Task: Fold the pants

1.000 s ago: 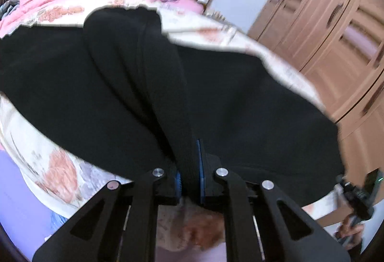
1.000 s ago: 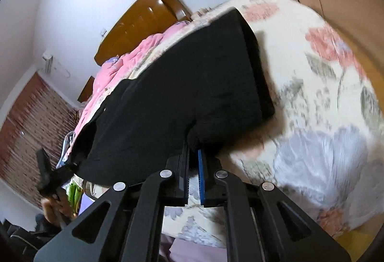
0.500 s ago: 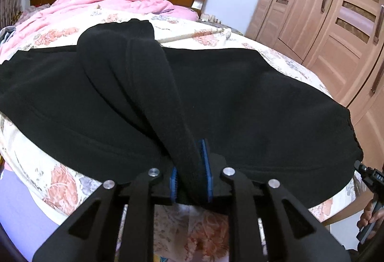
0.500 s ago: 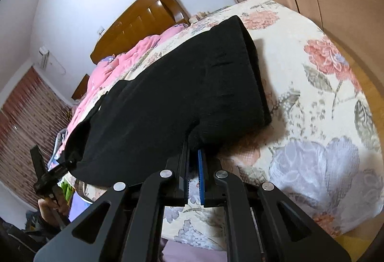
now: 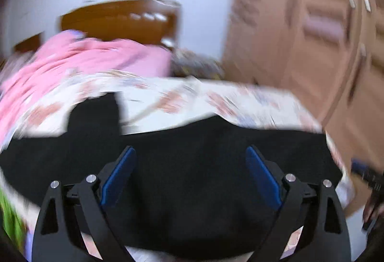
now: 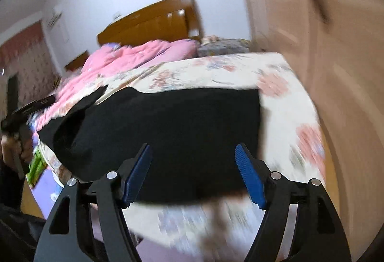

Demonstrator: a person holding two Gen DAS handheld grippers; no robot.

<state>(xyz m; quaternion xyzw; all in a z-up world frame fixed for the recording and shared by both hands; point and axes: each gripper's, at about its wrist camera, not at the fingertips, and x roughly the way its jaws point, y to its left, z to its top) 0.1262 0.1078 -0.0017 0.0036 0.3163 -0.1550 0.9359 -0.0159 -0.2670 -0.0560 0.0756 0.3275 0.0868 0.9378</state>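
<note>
Black pants (image 5: 192,178) lie flat across the near edge of a bed with a floral sheet (image 5: 192,94). My left gripper (image 5: 190,161) is open and empty, its blue pads spread wide just above the pants' near edge. In the right wrist view the pants (image 6: 180,130) lie the same way, and my right gripper (image 6: 193,158) is open and empty over their near edge. The other gripper (image 6: 19,115), held in a hand, shows at the far left of that view. Both views are blurred by motion.
A pink quilt (image 5: 84,55) is bunched toward the wooden headboard (image 5: 120,21). A wooden wardrobe (image 5: 312,33) stands to the right of the bed. Something green (image 6: 36,166) sits low beside the bed at the left.
Both grippers were shut on the pants' edge; they have opened and let go. The pants now lie flat. Both cameras have pulled back and tilted up.
</note>
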